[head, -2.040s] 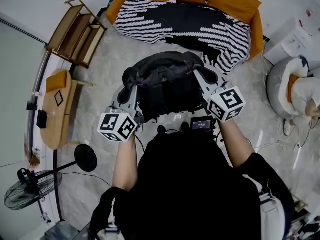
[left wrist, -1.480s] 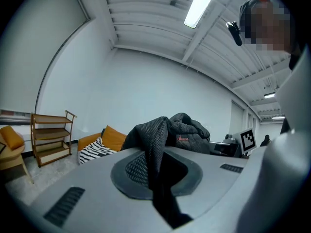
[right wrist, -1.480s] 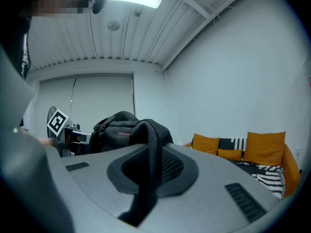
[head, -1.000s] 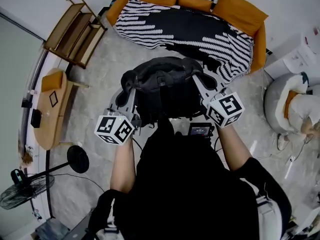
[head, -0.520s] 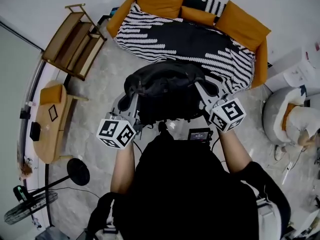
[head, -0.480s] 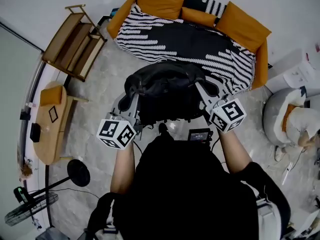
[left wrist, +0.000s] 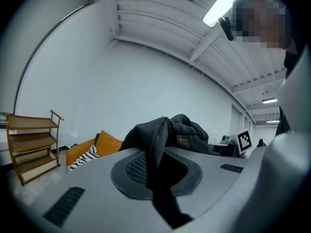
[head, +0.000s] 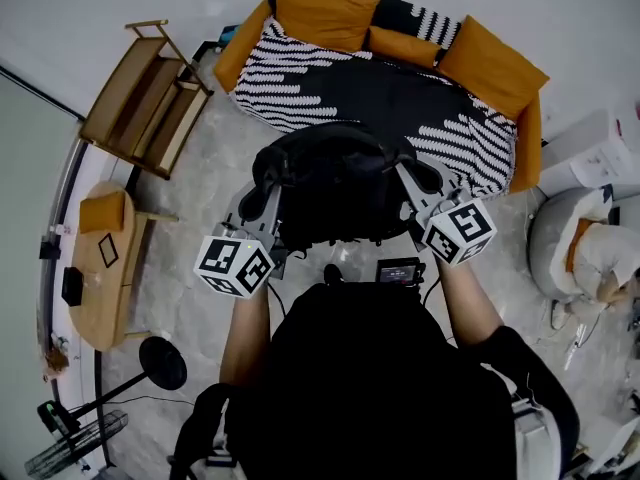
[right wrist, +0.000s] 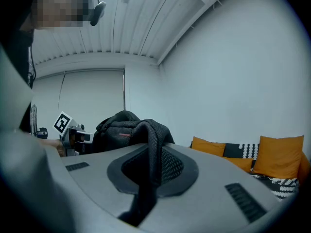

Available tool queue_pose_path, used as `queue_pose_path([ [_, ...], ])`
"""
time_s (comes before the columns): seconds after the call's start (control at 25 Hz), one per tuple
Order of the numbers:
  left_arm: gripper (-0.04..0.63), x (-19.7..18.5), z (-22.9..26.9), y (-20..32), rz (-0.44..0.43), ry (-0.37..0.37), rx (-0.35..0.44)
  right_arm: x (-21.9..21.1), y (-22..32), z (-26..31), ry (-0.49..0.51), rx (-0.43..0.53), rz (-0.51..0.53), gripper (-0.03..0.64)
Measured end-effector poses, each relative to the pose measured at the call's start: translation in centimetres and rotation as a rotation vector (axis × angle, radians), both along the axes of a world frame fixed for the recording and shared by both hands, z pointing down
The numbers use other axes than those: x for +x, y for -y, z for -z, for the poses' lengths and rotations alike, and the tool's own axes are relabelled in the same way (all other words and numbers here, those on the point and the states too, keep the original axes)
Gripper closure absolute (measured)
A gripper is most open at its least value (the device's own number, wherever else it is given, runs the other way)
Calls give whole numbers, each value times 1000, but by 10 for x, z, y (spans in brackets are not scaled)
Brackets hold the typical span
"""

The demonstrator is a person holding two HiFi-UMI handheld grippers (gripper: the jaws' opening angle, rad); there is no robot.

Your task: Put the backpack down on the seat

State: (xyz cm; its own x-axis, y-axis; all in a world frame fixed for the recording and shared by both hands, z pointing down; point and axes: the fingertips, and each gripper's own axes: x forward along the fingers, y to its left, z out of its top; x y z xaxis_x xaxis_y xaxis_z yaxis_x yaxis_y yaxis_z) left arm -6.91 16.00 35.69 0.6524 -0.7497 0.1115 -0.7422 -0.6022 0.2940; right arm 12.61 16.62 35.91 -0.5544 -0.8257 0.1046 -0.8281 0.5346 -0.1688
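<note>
- Step in hand looks like the carry: the black fabric backpack (head: 335,183) hangs in the air between the two grippers, just in front of the orange sofa with a patterned throw (head: 528,143), not yet over its seat
- The left gripper (head: 268,190) has its jaws pinched tight on a black mesh shoulder strap (left wrist: 154,149); in the left gripper view the strap drops straight into the slit between the pads with no gap to speak of
- The right gripper (head: 410,176) is the same deal, jaws clamped on the other mesh strap (right wrist: 153,152), with the bag's body bulging behind it
- Both grippers point roughly level toward the sofa, one on each side of the bag, so the load looks evenly shared
- The black-and-white zigzag throw (head: 300,68) covers the sofa seat, and the only other things on the sofa are the orange cushions (head: 310,13) along its back, so there's room to land
- Next move, I reckon: bring the bag over the sofa seat, lower both sides together till the bottom sits on the throw, and only then let the jaws go
- One to watch: it's a soft bag hung by its straps, so it could slump off the sofa's front edge; further in toward the cushions seems safer
</note>
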Motion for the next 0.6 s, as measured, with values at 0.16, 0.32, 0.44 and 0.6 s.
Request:
queue_pose_path([
  [0.16, 563, -9, -3, 19, 2, 2, -5, -9, 19, -3, -1, -3, -1, 572],
  [0.32, 563, -16, -4, 33, -11, -11, -14, -16, 35, -5, 6, -8, -10, 572],
  [0.44, 563, -21, -5, 40, -6, -16, -11, -21, 43, -6, 10, -12, -8, 572],
  [0.6, 563, -28, -6, 53, 8, -13, -13, -27, 55, -8, 7, -17, 0, 572],
])
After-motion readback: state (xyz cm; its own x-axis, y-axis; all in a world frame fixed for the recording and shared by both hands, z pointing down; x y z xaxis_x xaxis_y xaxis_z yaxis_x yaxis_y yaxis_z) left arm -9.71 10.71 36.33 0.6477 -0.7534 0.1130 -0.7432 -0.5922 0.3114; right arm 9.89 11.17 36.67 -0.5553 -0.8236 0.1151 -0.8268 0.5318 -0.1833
